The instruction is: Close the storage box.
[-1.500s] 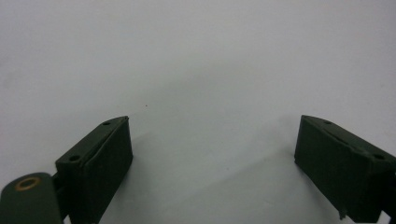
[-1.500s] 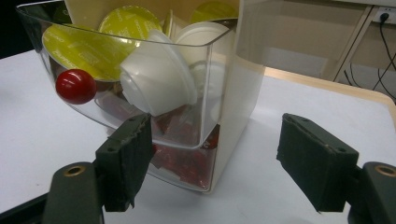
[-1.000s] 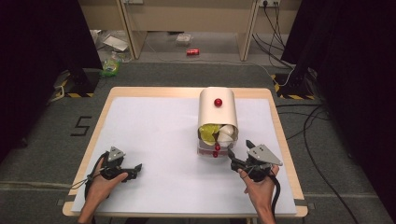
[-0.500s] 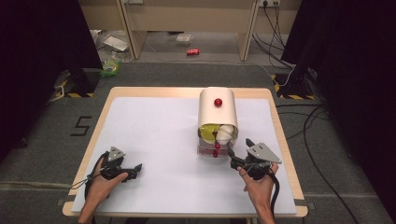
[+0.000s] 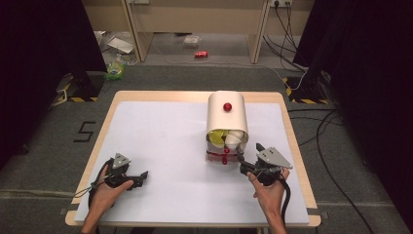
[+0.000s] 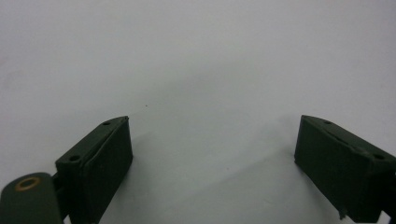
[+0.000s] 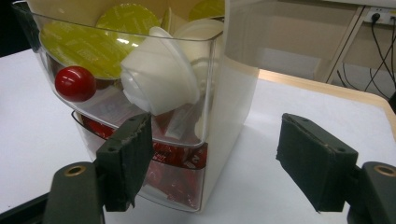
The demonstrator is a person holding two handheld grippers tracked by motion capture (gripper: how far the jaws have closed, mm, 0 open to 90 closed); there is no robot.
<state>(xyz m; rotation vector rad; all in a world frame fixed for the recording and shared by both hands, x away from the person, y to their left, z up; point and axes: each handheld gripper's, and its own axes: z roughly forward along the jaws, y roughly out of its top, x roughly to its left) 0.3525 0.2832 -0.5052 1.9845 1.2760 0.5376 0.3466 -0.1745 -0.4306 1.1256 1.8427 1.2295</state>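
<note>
With both tongs gaping wide and empty, the right tongs (image 7: 212,163) risk toppling the cream, clear-drawered capsule dispenser (image 7: 187,93) if nudged.

Drawer (image 7: 140,93): clear glossy plastic. Knob (image 7: 75,83): shiny red. Capsules (image 7: 159,88): matt white plastic, ribbed. Table (image 5: 160,141): matt white top, wooden edge. Pads (image 7: 126,161): matt black, rough-edged.

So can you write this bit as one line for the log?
left claw: open, empty, on table | right claw: open, beside capsule box | drawer: pulled out, capsules inside
</note>
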